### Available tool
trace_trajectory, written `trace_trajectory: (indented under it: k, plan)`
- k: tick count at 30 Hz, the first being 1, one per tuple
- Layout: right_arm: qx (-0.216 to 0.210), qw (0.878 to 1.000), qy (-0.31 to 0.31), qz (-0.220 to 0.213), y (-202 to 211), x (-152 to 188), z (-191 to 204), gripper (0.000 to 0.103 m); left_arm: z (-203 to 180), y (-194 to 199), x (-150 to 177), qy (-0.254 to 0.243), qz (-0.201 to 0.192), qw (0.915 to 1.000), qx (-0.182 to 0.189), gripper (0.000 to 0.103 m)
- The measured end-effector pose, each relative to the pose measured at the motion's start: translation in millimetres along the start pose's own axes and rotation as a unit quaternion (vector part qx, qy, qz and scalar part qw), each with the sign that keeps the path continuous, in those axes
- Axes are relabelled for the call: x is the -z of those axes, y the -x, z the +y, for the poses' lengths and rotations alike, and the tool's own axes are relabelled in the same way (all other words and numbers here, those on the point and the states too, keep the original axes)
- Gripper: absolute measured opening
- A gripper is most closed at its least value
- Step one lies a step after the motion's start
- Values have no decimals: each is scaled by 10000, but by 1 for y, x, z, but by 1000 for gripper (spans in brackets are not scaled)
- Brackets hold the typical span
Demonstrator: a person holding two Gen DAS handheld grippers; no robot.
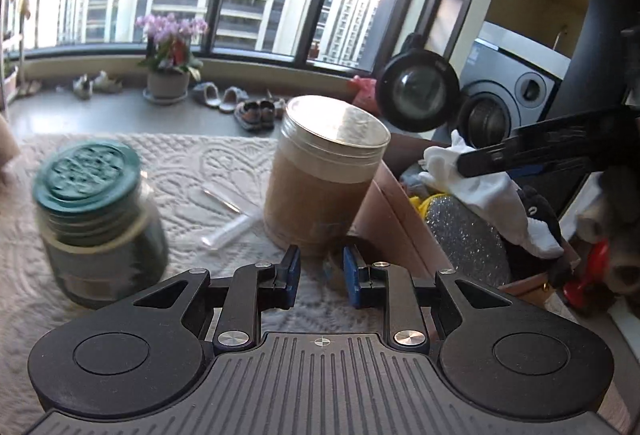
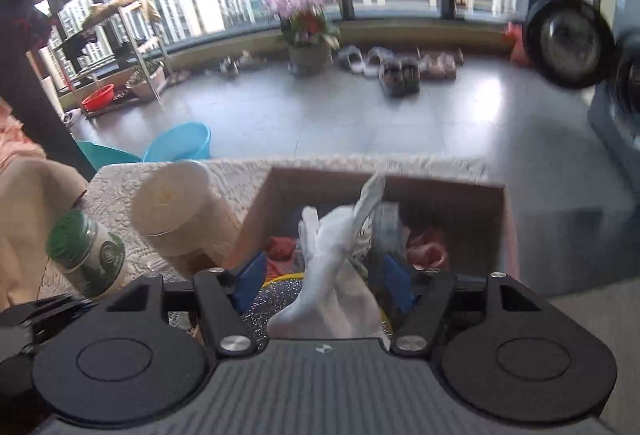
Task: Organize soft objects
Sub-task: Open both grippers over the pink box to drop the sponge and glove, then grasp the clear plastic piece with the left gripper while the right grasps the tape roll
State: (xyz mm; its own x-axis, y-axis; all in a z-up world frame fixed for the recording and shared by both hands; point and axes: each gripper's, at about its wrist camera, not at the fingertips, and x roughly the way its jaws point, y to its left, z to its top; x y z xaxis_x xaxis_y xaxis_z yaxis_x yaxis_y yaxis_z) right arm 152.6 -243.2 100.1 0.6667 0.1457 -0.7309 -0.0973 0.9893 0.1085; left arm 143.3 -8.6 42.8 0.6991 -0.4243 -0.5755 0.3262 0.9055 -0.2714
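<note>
From my left camera, my left hand-held gripper (image 1: 321,272) is a little open, holding nothing, just before the brown jar (image 1: 326,171).

From my right camera, my right hand-held gripper (image 2: 322,281) is wide open (blue pads) around the white sock (image 2: 332,275), above the cardboard box (image 2: 508,231).

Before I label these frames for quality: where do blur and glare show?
Left wrist view: the green-lidded glass jar is motion-blurred, and glare washes the tan canister's metal lid. Right wrist view: the white cloth is smeared; the windows are overexposed.
</note>
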Motion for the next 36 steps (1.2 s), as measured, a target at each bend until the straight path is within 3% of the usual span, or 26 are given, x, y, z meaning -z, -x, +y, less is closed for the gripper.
trace_trajectory:
  k: [4,9,10,14,16,21,28,32,36]
  plan:
    - [191,9985,388,-343,26,4,5,65,-6,-19,-6,-18,140,9998,-159,26]
    - [223,9976,460,-462,41,12,2,64,-18,-45,-3,-353,507,9970,-470,26]
    - [173,9979,446,-434,42,14,1,60,-20,-47,-2,-433,526,9965,-477,26]
    - [-228,9991,362,-49,30,19,-1,20,-24,-52,2,-668,662,9941,-545,25]
    - [-423,9987,220,156,20,21,0,17,-25,-47,2,-841,775,9913,-645,22]
    - [-705,9970,-19,313,-5,23,5,17,-20,-18,2,-1271,771,9835,-1032,22]
    - [-526,9983,-130,231,-22,22,-3,17,0,-7,4,-609,620,9938,-693,22]
    - [-285,9995,133,65,-7,28,-1,32,-6,-7,2,-446,486,9967,-466,22]
    - [-142,9987,433,-223,15,34,2,40,-15,3,9,-582,474,9965,-380,23]
